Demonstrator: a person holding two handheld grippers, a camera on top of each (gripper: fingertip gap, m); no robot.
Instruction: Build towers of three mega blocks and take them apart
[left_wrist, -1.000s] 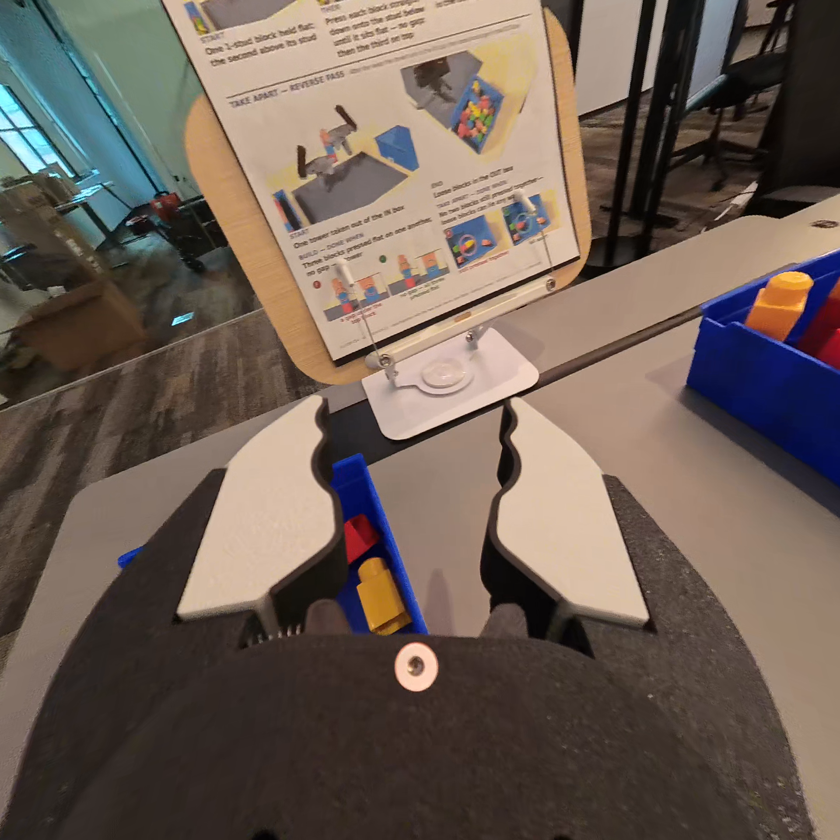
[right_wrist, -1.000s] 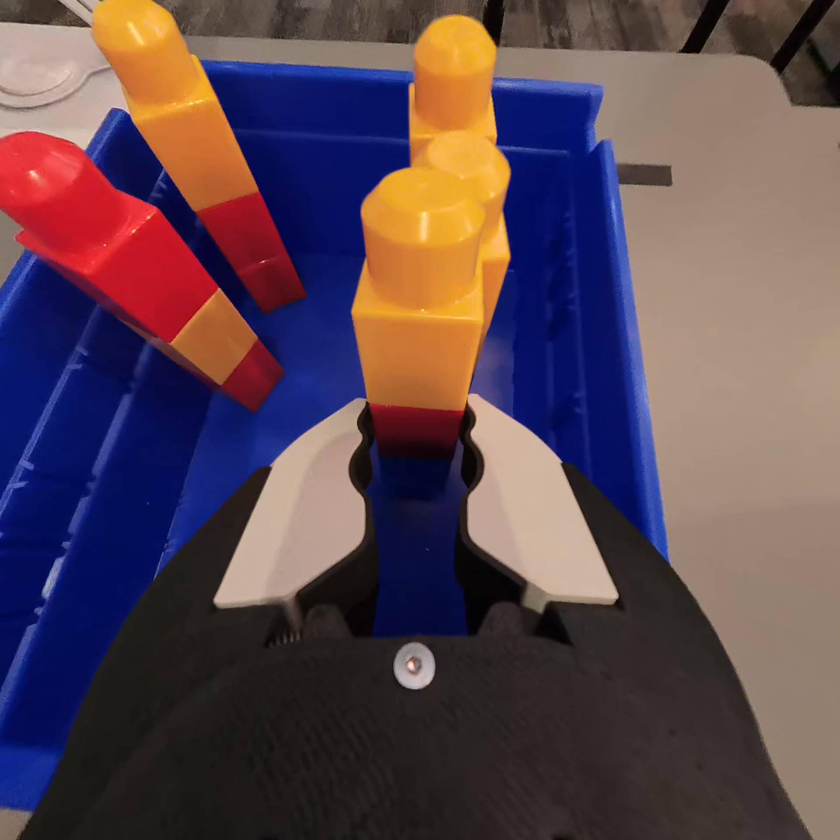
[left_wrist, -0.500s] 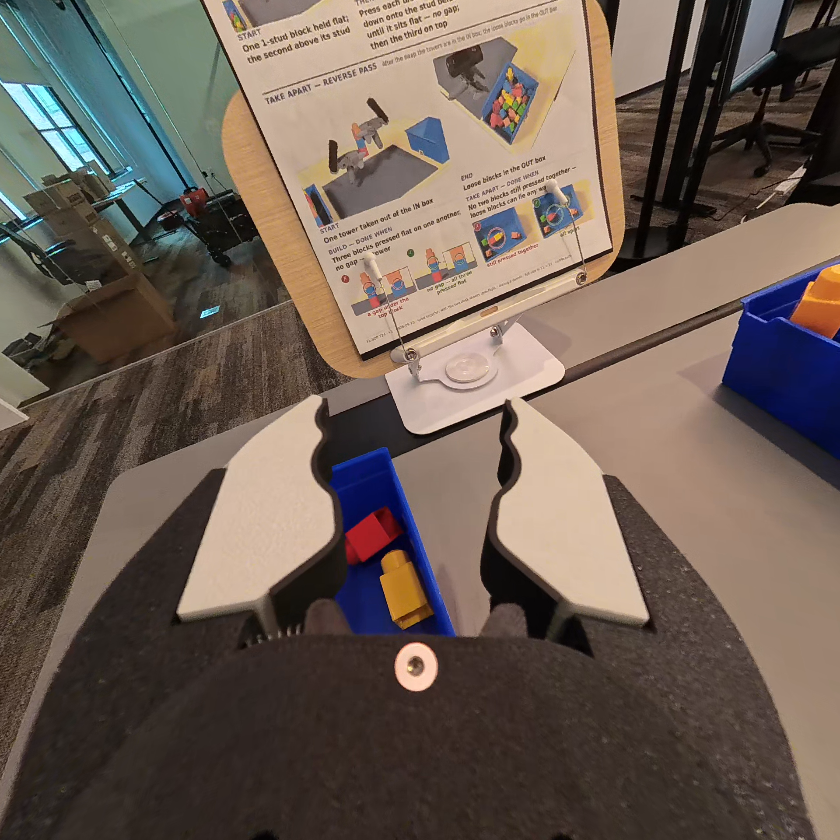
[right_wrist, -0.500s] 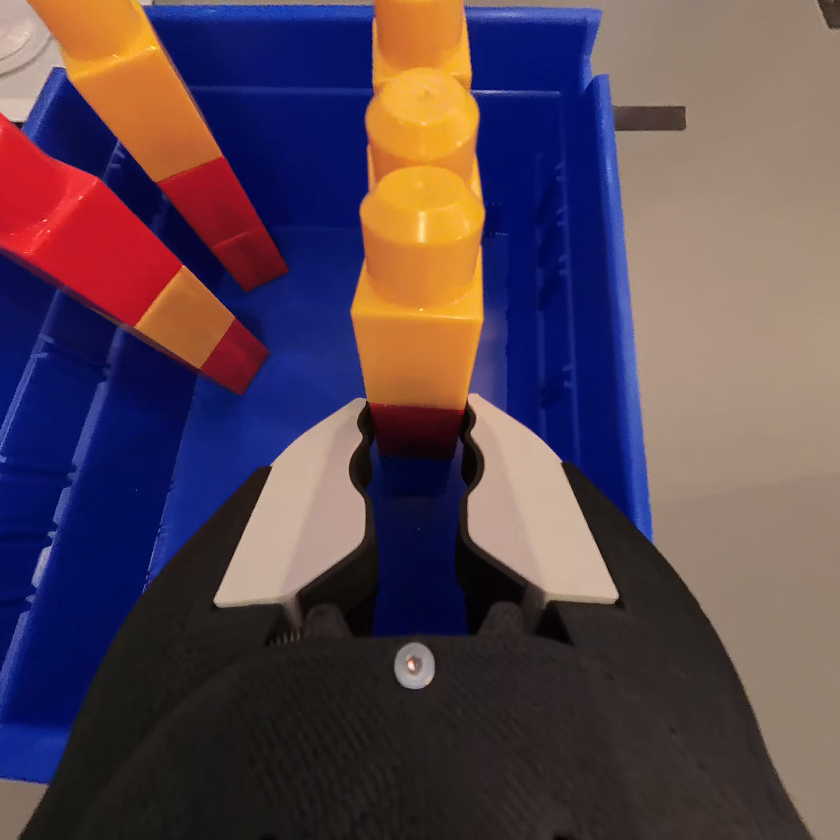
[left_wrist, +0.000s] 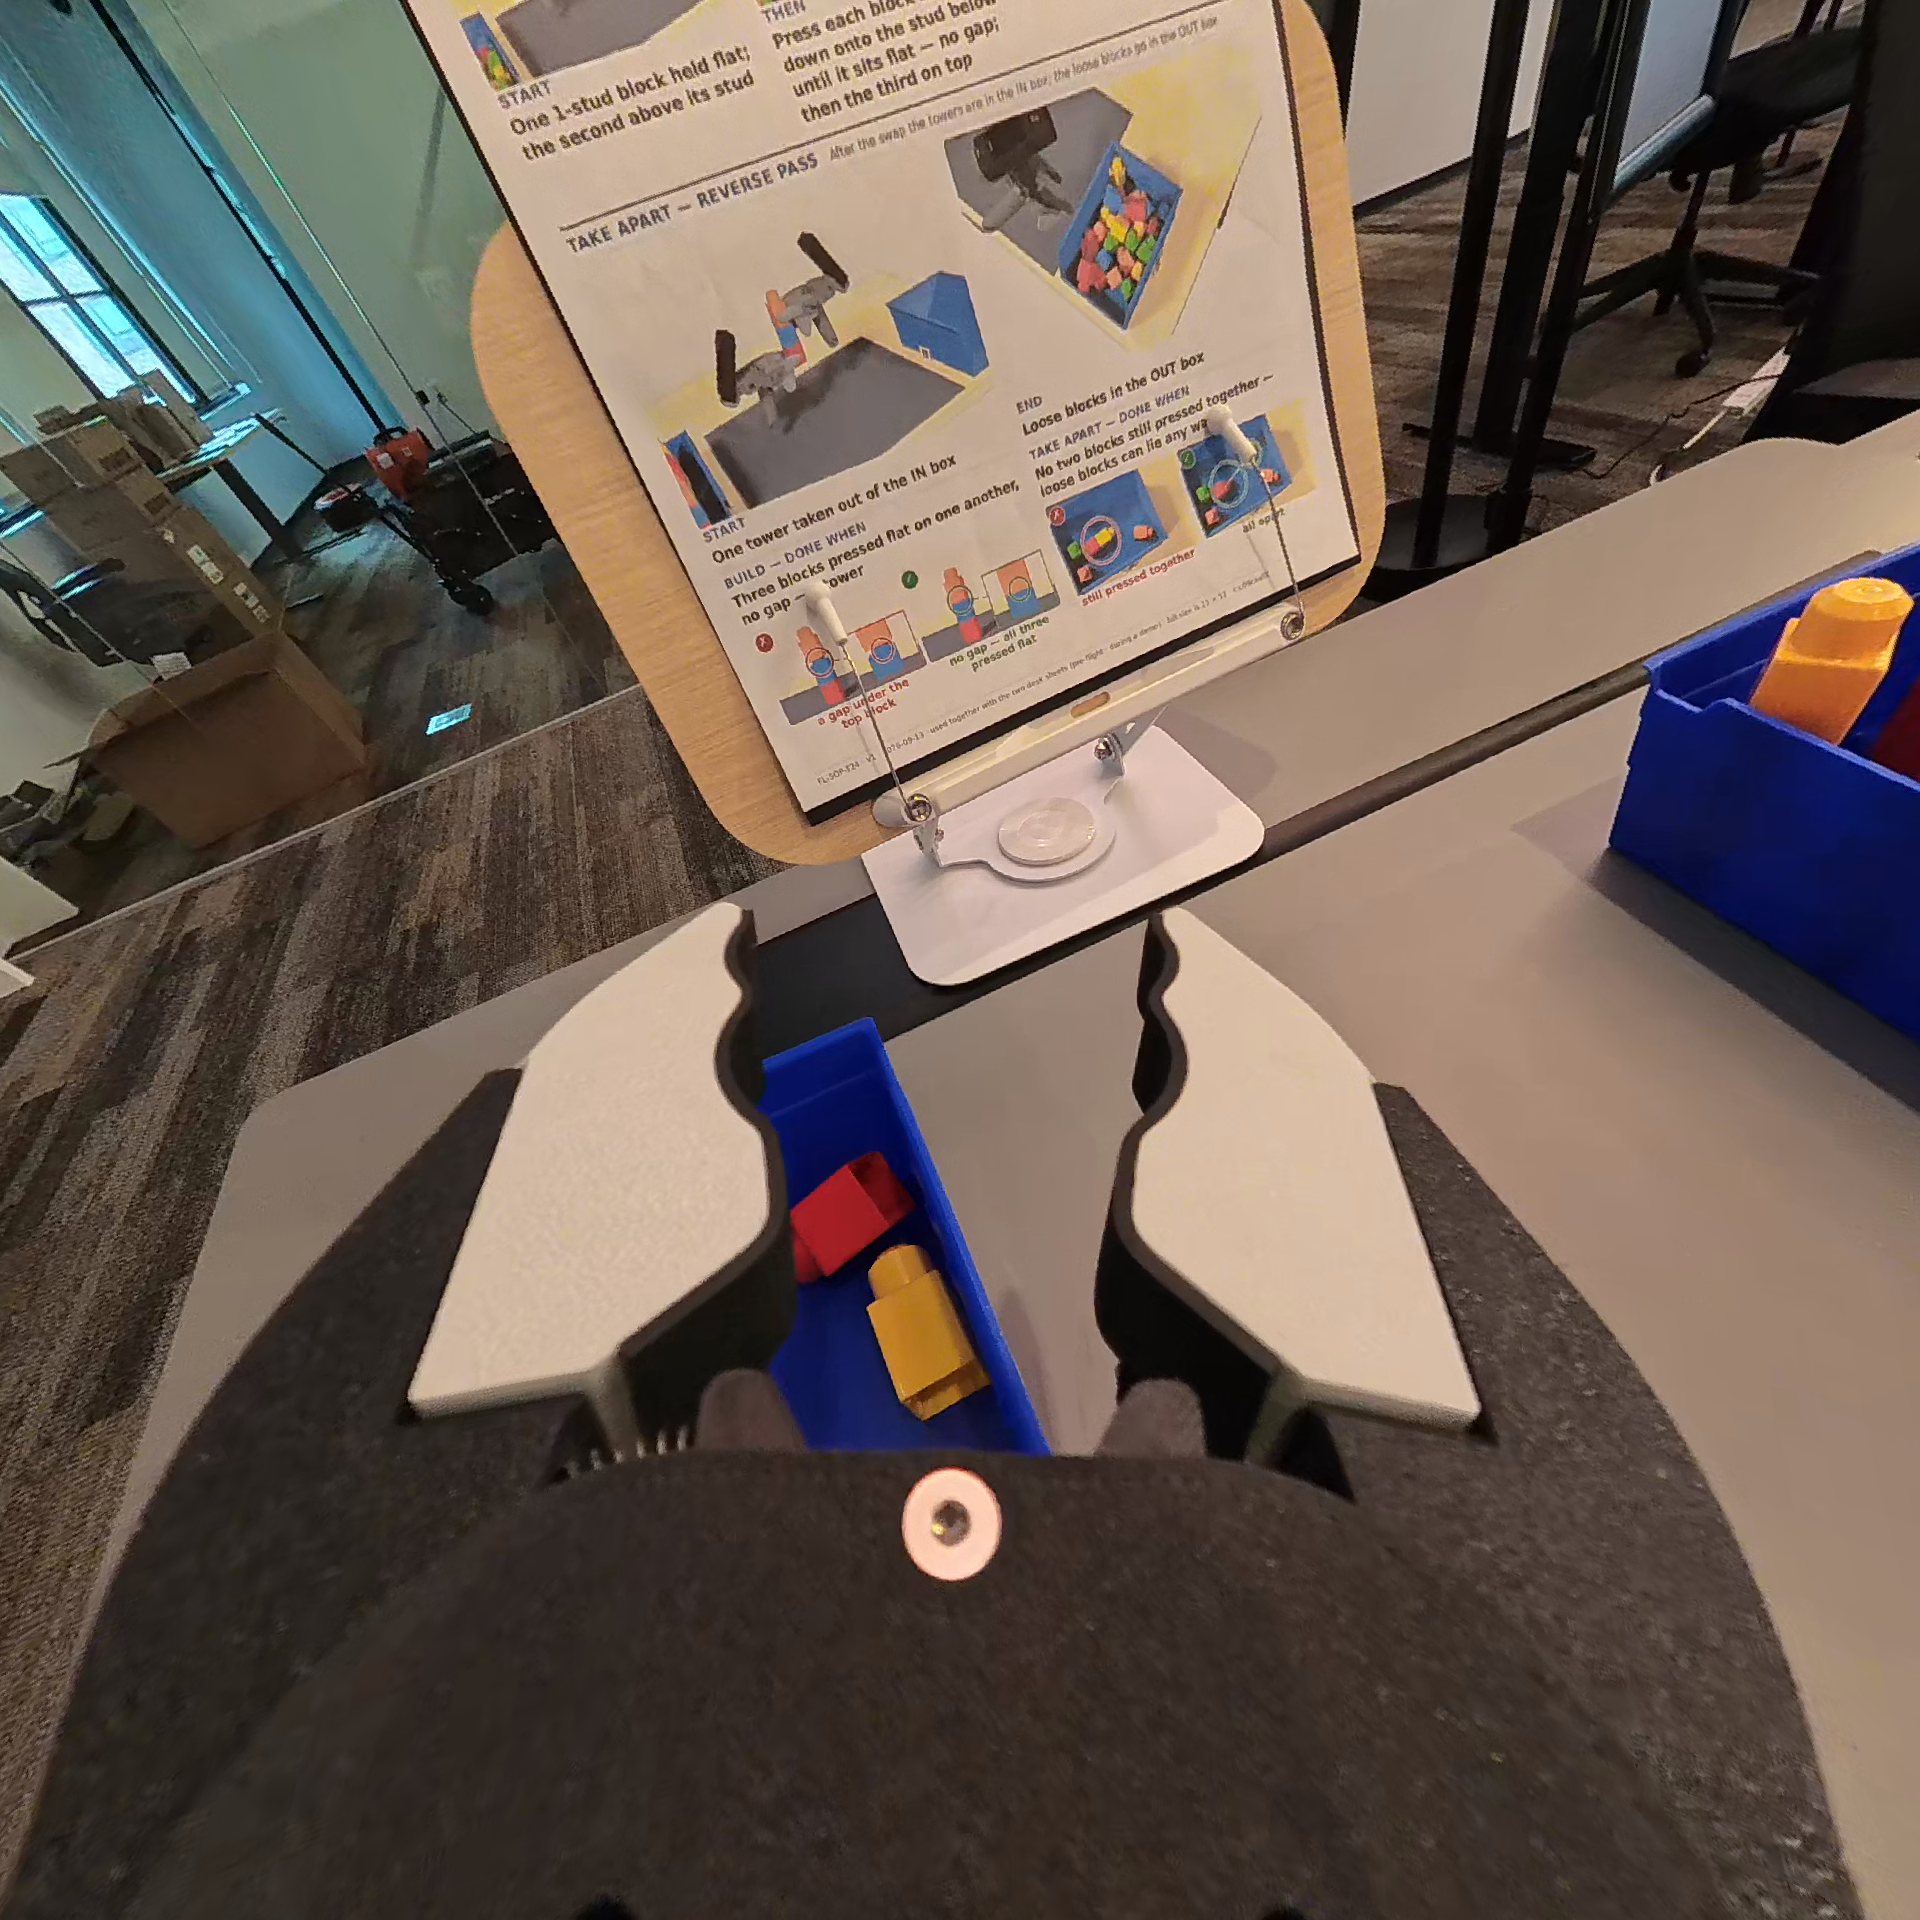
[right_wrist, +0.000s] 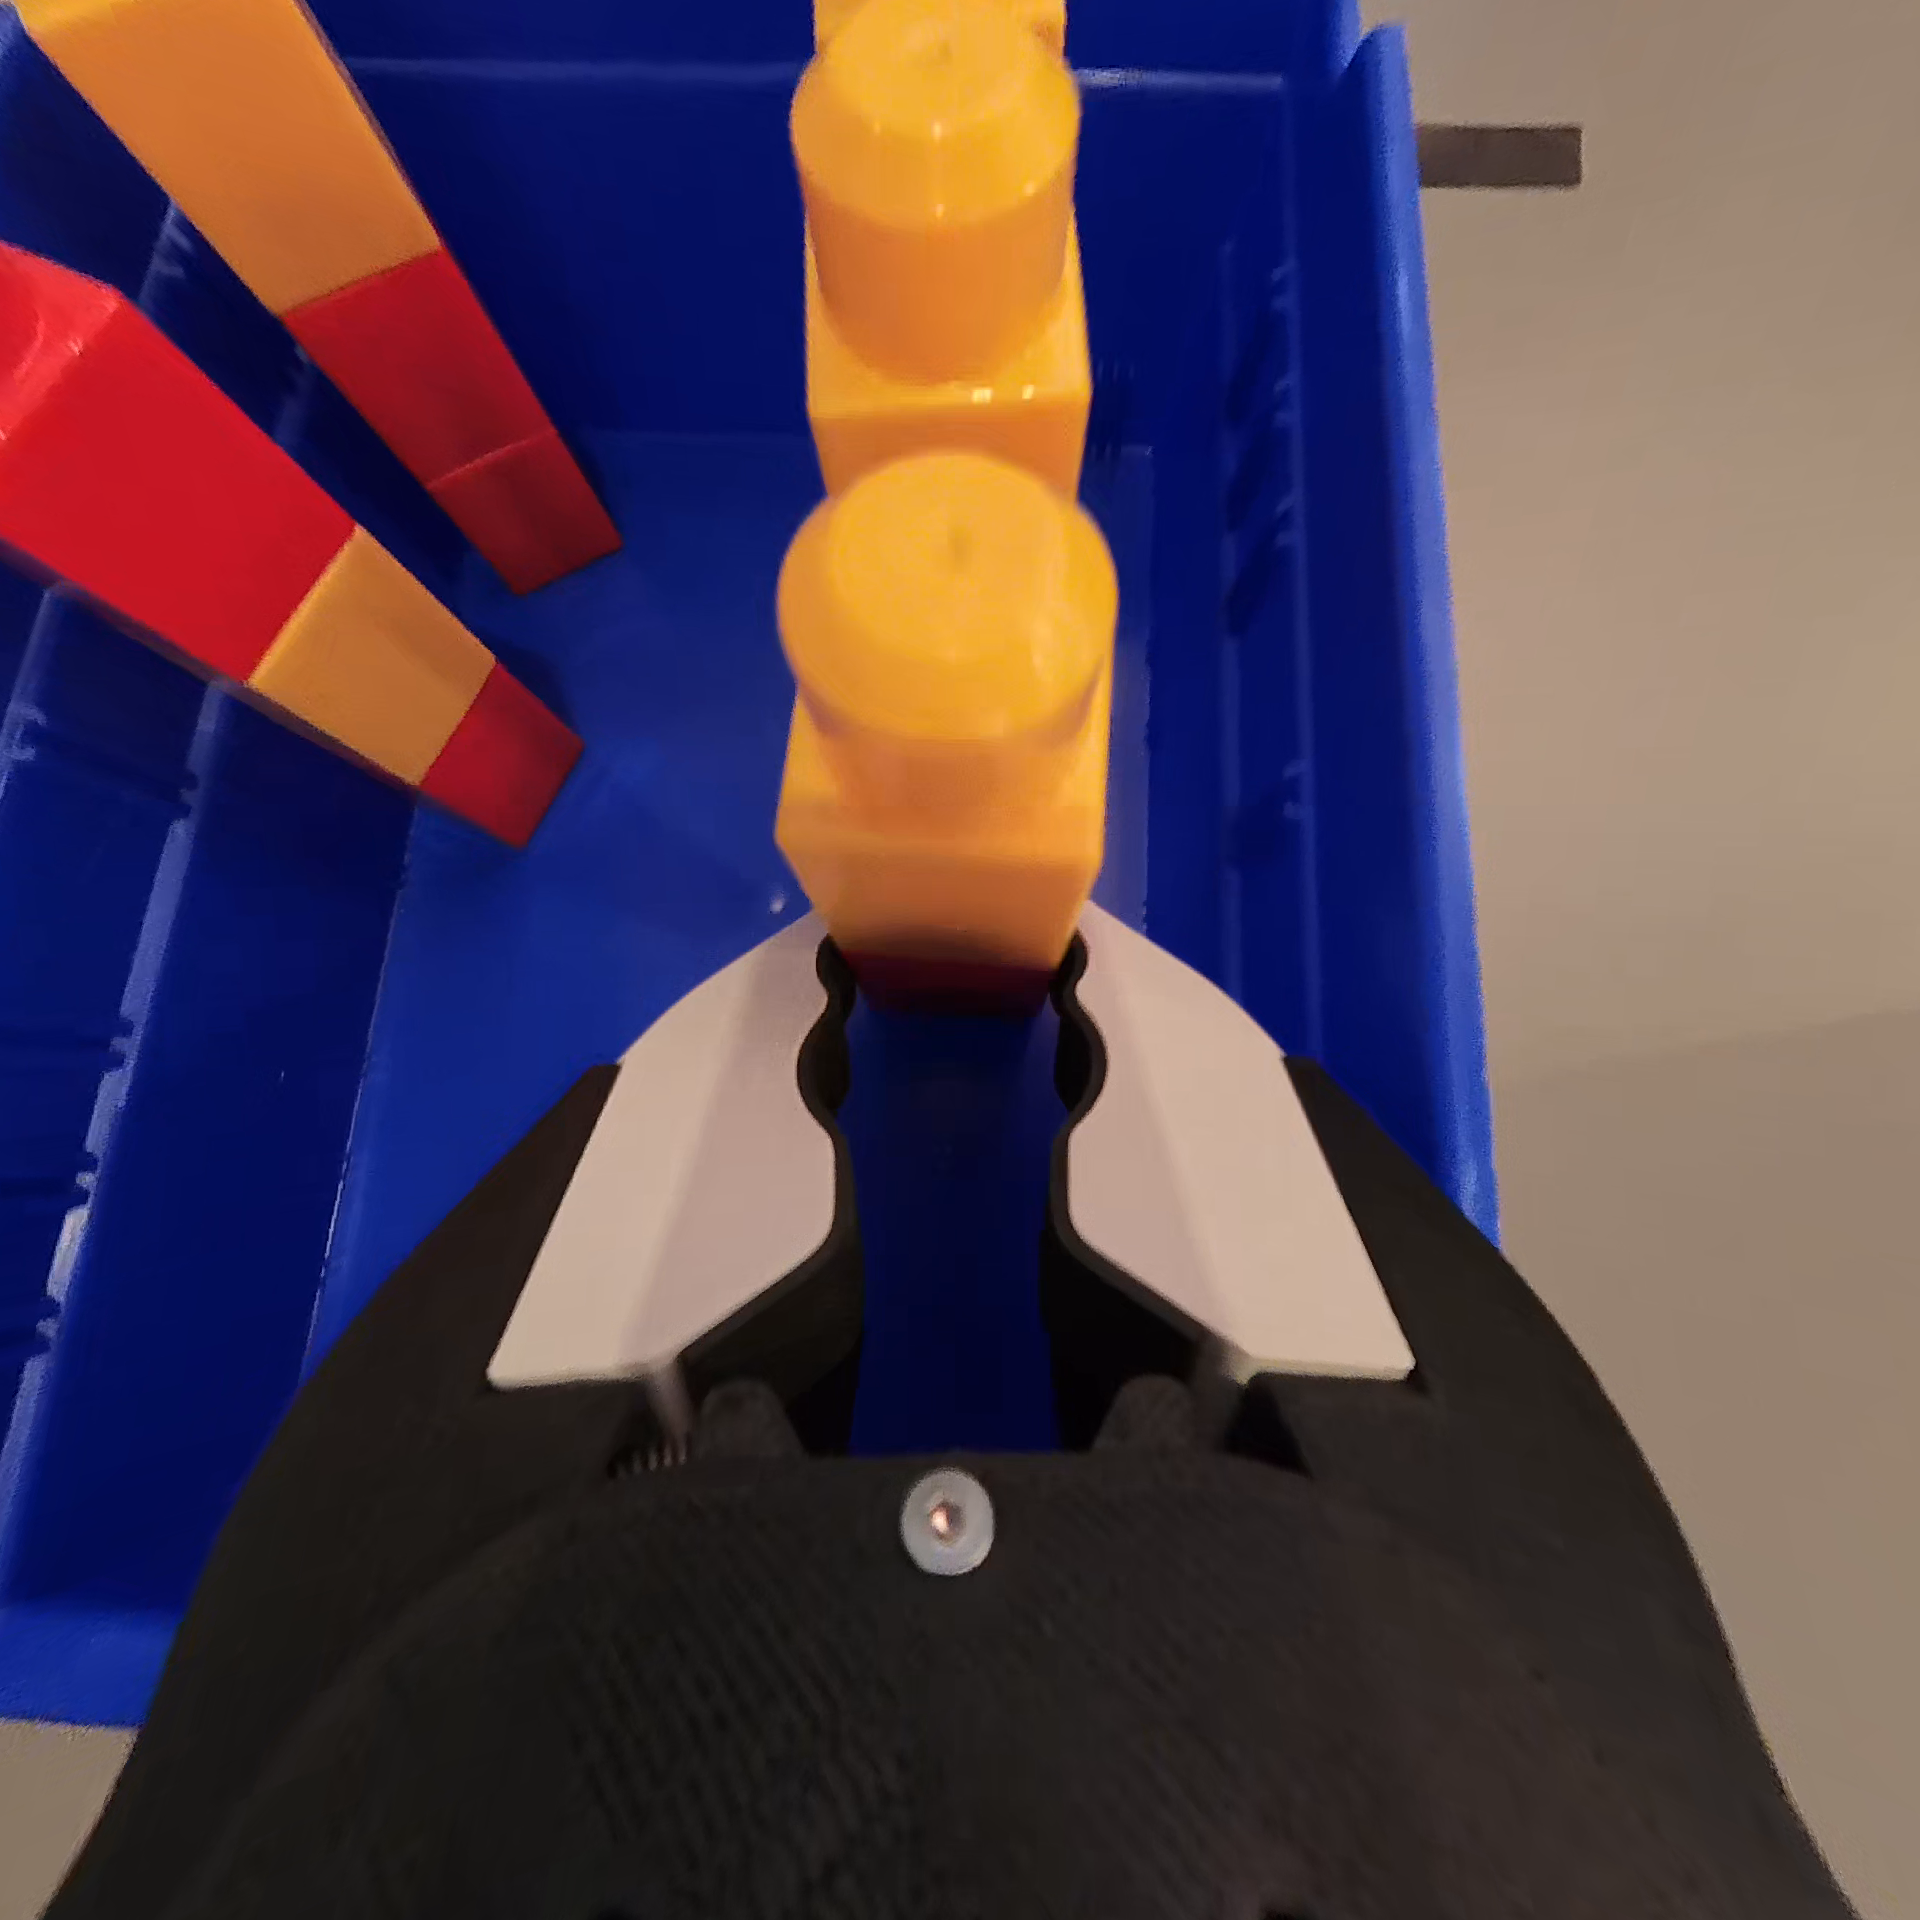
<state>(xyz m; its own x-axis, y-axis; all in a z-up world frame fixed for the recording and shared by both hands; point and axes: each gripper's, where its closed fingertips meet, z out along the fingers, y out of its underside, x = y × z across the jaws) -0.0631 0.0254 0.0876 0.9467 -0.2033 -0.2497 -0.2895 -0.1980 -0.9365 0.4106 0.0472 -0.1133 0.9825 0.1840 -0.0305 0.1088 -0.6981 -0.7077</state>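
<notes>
In the right wrist view my right gripper (right_wrist: 951, 966) is shut on a tower (right_wrist: 940, 790) with an orange block on top and a red block beneath. Both pads press on the red block. The tower's lowest part is hidden between the fingers. It stands over the large blue bin (right_wrist: 1351, 520). In the left wrist view my left gripper (left_wrist: 945, 966) is open and empty above a small blue bin (left_wrist: 883, 1081). That bin holds a loose red block (left_wrist: 852, 1205) and a loose yellow block (left_wrist: 920, 1330).
More towers stand in the large bin: an orange-topped one (right_wrist: 940, 260) right behind the held tower and two leaning ones (right_wrist: 343, 229) (right_wrist: 208, 540) at the left. An instruction sheet on a stand (left_wrist: 935, 364) is ahead of the left gripper. The large bin (left_wrist: 1766, 831) also shows at the right. Spacing between my two grippers at the tips: around 50 centimeters.
My right gripper has kept its hold on the tower and moved over the bin, whose far wall slid up out of view. My left gripper shifted, and more of the small bin shows between its fingers.
</notes>
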